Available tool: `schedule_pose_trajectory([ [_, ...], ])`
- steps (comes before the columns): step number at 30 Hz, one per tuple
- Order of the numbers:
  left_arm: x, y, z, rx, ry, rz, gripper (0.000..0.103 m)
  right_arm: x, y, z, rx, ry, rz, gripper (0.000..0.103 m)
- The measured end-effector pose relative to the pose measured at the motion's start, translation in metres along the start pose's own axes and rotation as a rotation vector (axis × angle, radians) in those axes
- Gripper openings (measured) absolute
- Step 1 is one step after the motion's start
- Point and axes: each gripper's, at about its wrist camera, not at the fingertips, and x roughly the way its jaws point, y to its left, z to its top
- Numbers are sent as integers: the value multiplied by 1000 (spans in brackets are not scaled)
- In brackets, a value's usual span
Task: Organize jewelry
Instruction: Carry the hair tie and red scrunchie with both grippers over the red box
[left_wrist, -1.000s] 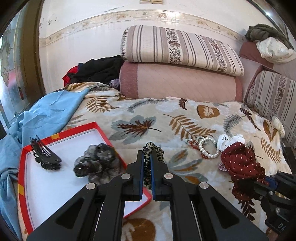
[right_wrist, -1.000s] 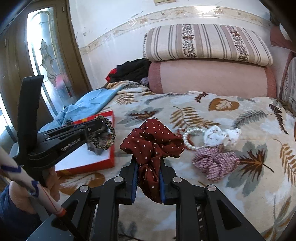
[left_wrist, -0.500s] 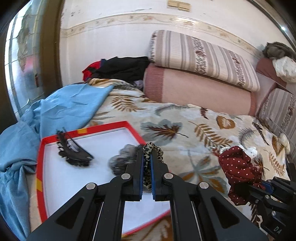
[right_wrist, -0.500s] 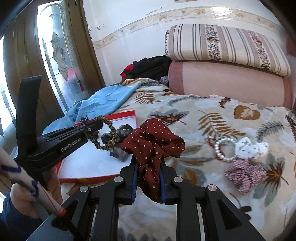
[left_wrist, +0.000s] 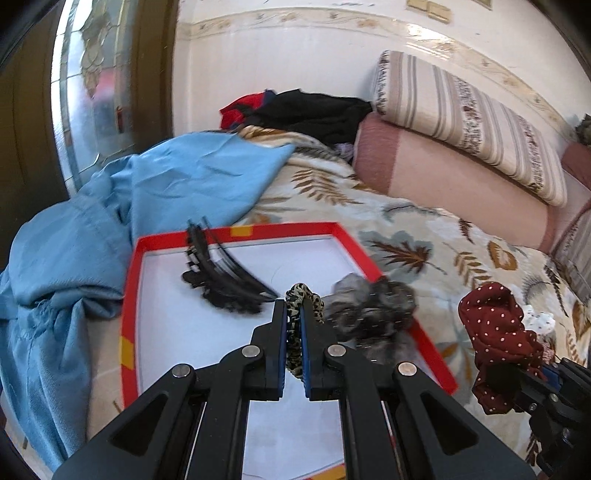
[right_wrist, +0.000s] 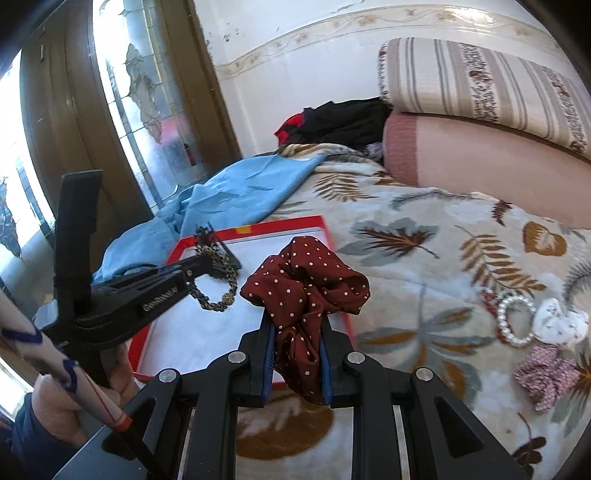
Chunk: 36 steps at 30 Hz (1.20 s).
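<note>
Both jaws grip scrunchies, left gripper (left_wrist: 293, 325) a leopard scrunchie (left_wrist: 303, 308), right gripper (right_wrist: 297, 343) a red dotted scrunchie (right_wrist: 306, 286); only the right view shows a pearl bracelet (right_wrist: 513, 319) right of them; the red tray (left_wrist: 236, 230), earlier leftward, now lies beneath the left jaws.

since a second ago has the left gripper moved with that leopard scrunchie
Yes. The left gripper, shut on the leopard scrunchie, moved left from the tray's right edge to over it.

Both grippers have swung leftward across the bed: the left gripper (left_wrist: 293, 325) now hangs over the red-rimmed white tray (left_wrist: 155, 280), the right gripper (right_wrist: 297, 354) reaching its near corner.
</note>
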Motion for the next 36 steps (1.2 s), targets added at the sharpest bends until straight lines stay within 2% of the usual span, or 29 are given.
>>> schedule_pose_trajectory([
  [16,26,39,-5,-84,76,102,6,46,30,5,-63,85,36,24],
  [29,36,54,-8,-129,116,143,6,74,31,0,-80,169,43,24],
  [36,42,59,-9,-150,138,155,6,99,25,10,-70,225,33,24],
])
